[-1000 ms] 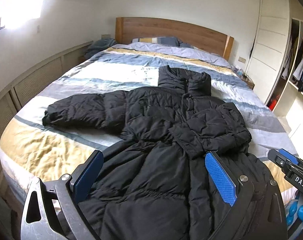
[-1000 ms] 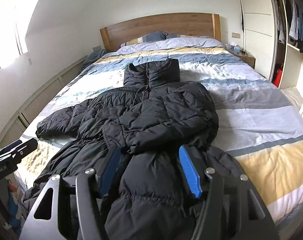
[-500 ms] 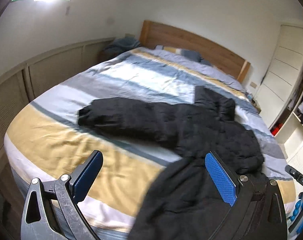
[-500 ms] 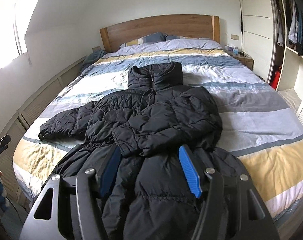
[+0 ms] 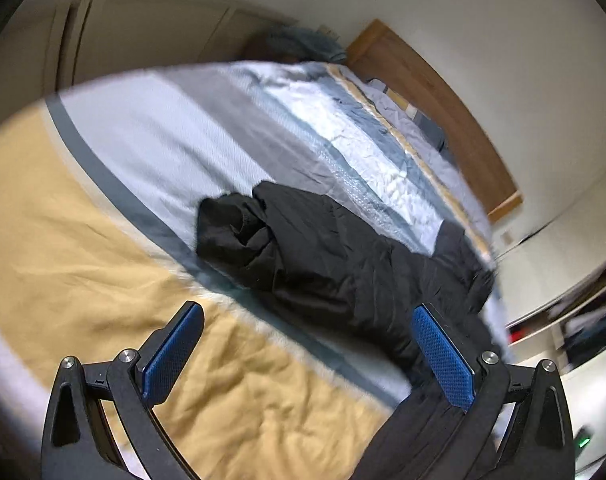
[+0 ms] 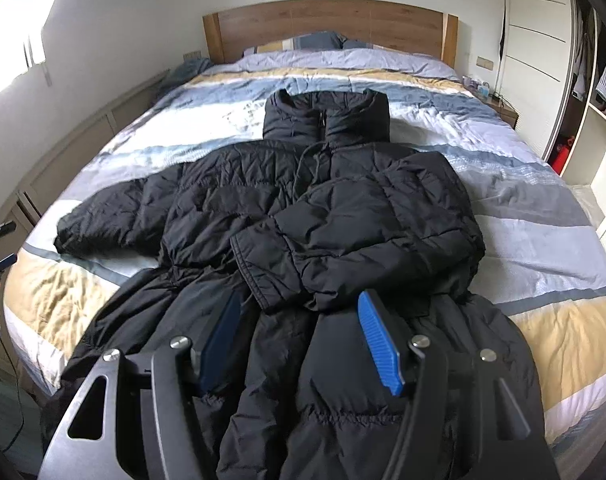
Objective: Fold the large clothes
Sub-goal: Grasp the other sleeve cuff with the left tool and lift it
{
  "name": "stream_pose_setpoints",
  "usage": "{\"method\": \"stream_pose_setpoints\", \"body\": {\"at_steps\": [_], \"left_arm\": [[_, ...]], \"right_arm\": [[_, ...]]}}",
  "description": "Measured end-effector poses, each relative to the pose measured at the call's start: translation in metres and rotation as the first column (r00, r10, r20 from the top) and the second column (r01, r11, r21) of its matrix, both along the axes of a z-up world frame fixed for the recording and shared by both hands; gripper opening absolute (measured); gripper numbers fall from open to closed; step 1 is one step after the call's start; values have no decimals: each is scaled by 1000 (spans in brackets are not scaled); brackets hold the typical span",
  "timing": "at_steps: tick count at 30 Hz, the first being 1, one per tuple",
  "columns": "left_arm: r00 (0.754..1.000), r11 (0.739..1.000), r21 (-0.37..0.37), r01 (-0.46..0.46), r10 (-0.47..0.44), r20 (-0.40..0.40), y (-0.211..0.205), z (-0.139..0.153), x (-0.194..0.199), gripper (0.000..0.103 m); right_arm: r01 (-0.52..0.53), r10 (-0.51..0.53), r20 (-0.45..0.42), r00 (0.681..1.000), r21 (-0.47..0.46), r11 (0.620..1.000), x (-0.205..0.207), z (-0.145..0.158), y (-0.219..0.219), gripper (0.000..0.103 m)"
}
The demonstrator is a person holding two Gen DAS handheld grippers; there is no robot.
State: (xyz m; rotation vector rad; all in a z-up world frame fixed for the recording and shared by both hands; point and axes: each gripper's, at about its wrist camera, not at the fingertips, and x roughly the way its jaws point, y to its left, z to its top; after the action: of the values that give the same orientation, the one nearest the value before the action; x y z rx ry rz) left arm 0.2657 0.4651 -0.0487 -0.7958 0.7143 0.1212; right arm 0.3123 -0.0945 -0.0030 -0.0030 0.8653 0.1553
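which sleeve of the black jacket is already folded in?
The sleeve on the wardrobe side: it lies folded across the chest of the black jacket. The window-side sleeve lies stretched out flat on the duvet.

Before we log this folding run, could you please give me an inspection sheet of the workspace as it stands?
Surface: bed with a striped duvet, wrinkled near the foot.
Job's things: black puffer jacket lying front up, collar toward the headboard; one sleeve folded across the chest, the other sleeve stretched out sideways.
Clutter: pillows at the head; small items on the nightstand, too small to name.
Grippers: left gripper jaws open, empty, facing the outstretched sleeve; right gripper jaws open, empty, over the jacket's lower part.
Cables: nothing seen.
Surroundings: open wardrobe with hanging clothes, window.
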Motion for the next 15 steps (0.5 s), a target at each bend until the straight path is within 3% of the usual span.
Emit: {"method": "stream_pose_setpoints", "body": {"at_steps": [5, 10, 13, 15], "left_arm": [[999, 979, -205, -7, 16, 46, 19, -41, 33, 101], [999, 957, -289, -30, 41, 32, 27, -64, 58, 96], [999, 947, -319, -48, 53, 8, 31, -76, 71, 87], [998, 940, -337, -61, 59, -14, 33, -83, 77, 75]], "right_arm": [[25, -25, -11, 1000, -36, 999, 6, -2, 1, 60], [46, -48, -21, 999, -61, 997, 8, -5, -2, 60], [54, -56, -27, 998, -82, 995, 8, -7, -4, 60], [60, -62, -30, 998, -82, 995, 7, -7, -7, 60]]}}
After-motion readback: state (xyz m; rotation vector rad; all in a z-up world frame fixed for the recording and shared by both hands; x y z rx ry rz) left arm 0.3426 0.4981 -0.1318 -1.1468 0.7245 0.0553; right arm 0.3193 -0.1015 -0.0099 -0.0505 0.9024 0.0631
